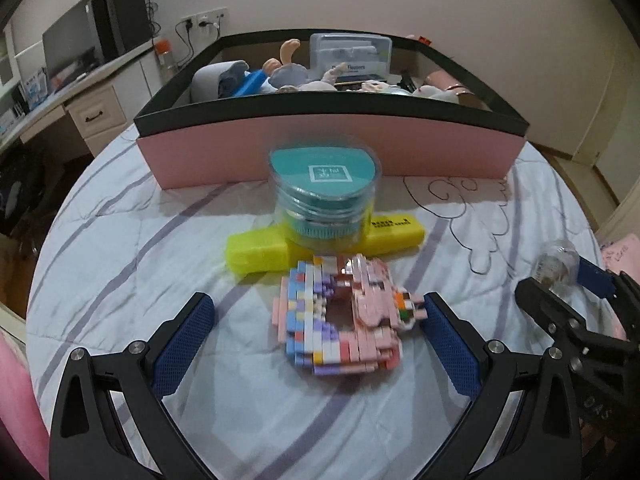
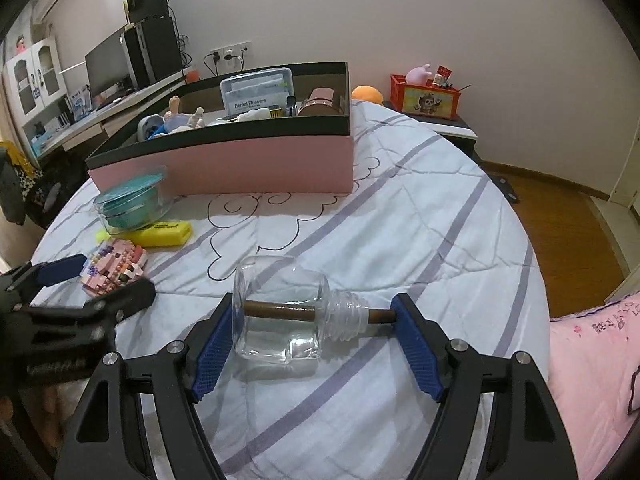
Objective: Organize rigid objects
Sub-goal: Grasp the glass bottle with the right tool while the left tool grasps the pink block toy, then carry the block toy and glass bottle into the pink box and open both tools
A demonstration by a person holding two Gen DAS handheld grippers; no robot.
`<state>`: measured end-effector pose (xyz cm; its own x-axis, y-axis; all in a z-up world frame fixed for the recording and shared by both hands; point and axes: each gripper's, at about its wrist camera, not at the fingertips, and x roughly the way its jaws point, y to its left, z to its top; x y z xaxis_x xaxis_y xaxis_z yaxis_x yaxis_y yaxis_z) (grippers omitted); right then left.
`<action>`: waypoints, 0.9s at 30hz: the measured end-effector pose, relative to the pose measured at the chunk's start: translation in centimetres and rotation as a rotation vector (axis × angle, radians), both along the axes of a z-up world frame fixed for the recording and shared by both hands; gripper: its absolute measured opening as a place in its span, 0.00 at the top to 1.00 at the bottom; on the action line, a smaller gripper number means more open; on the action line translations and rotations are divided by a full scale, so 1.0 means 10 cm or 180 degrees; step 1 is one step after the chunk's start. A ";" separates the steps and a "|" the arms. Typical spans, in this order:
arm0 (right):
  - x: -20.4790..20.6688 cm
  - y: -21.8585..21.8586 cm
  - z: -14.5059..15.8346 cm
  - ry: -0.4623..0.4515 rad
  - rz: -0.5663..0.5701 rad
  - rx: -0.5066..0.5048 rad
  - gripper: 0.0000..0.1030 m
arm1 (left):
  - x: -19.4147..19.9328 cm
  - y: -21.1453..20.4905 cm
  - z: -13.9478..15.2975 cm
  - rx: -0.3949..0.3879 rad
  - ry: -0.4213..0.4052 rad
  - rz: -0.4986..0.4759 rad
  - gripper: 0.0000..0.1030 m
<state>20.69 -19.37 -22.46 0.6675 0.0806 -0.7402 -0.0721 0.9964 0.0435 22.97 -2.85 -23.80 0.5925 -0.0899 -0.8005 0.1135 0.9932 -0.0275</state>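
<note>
1. A white quilt (image 2: 400,208) with lilac stripes and a drawn cloud outline is spread over the bed as the work surface.
2. A pink box (image 1: 328,152) with a black rim is set at the far side of the quilt; dolls and a clear case are seen inside it.
3. A teal tub (image 1: 324,196) is stacked on a yellow case (image 1: 256,252) just near of the box.
4. A brick model (image 1: 344,316) is framed between the spread fingers of the left gripper (image 1: 320,340); the right pad touches or nearly touches it, and nothing is clamped.
5. A glass bottle (image 2: 280,320) with a brown stick through it is laid on its side between the parted fingers of the right gripper (image 2: 316,344); a firm grasp cannot be confirmed.
6. A desk (image 2: 100,120) with a monitor is placed far left, a red crate (image 2: 428,96) far right, and wooden floor (image 2: 560,216) at the right.
</note>
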 end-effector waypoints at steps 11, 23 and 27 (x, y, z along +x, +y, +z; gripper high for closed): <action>0.06 0.02 -0.03 0.0066 -0.0013 -0.0058 0.23 | -0.14 -0.01 0.09 0.0030 -0.0193 -0.0172 0.33; 0.10 -0.03 -0.01 0.0058 0.0030 0.0073 0.27 | -0.34 0.14 0.14 0.0067 -0.0307 -0.0177 0.33; -0.01 0.00 0.04 -0.0045 0.0033 0.0126 0.27 | -0.44 0.16 0.23 0.0052 -0.0446 -0.0201 0.33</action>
